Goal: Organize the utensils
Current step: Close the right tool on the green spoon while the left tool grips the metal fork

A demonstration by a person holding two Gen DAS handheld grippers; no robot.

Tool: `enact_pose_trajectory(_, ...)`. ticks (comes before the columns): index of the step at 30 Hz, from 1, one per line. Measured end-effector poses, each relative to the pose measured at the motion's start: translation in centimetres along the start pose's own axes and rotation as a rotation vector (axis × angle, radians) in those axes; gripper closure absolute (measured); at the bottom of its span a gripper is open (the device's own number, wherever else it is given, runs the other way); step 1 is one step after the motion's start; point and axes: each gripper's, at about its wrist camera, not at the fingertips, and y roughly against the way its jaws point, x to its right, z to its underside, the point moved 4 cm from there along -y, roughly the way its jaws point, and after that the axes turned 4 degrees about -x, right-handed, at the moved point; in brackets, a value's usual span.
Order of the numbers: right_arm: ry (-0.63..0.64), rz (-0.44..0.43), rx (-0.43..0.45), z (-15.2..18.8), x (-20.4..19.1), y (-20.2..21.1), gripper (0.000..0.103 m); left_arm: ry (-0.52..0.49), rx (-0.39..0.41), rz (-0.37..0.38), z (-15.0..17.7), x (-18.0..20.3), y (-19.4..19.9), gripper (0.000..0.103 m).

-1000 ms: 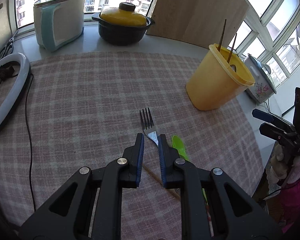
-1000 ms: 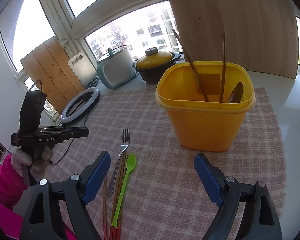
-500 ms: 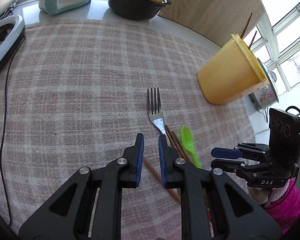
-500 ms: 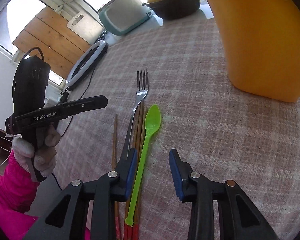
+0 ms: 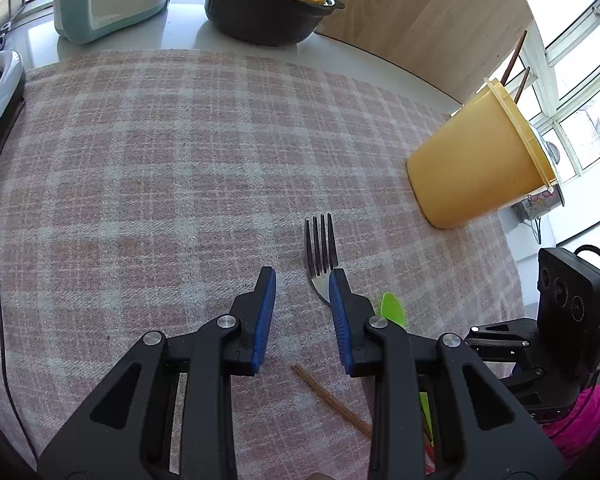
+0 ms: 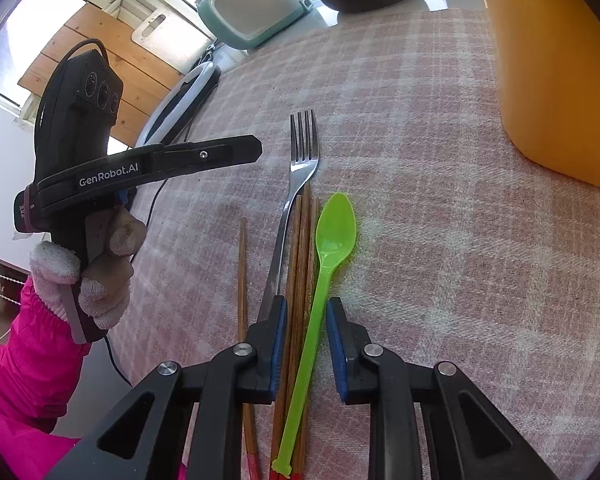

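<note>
We find our right gripper (image 6: 306, 316) spread, straddling the green spoon (image 6: 332, 236) handle and chopsticks (image 6: 300, 264); our left gripper (image 5: 302, 286) spread beside the fork (image 5: 320, 248)

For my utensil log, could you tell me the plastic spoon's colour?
Bright lime green; the plastic spoon shows best in the right wrist view.

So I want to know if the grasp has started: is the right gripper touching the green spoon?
Cannot tell. In the right wrist view the right gripper straddles the green spoon and chopsticks, jaws nearly closed, but no contact shows plainly.
</note>
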Motion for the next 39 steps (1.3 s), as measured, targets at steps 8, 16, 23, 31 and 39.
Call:
enact_pose_trajectory(8, -0.019, 0.024, -0.005, -0.5, 0.1, -0.3, 0.097, -0.007, -0.014, 0.014, -1.2, 0.2, -1.5, 0.076)
enact_pose_trajectory(16, -0.057, 0.052, 0.019, -0.3, 1.7, 0.9, 0.102, -0.004, -0.017, 0.025, -2.1, 0.5, -2.9, 0.076)
enact_pose_trajectory(23, -0.052, 0.105, 0.031, -0.3, 1.9, 1.6, 0.102, -0.064, -0.005, -0.009, -2.3, 2.1, -3.8, 0.076)
enact_pose_trajectory(31, -0.040, 0.127, 0.027, -0.7, 1.7, 1.3, 0.102, -0.102, 0.002, -0.006, -2.3, 2.8, -4.3, 0.093)
enact_pose_trajectory(39, -0.034, 0.145, 0.021, -0.9, 1.6, 1.0, 0.101, -0.124, 0.008, -0.031, -2.2, 3.4, -4.4, 0.094)
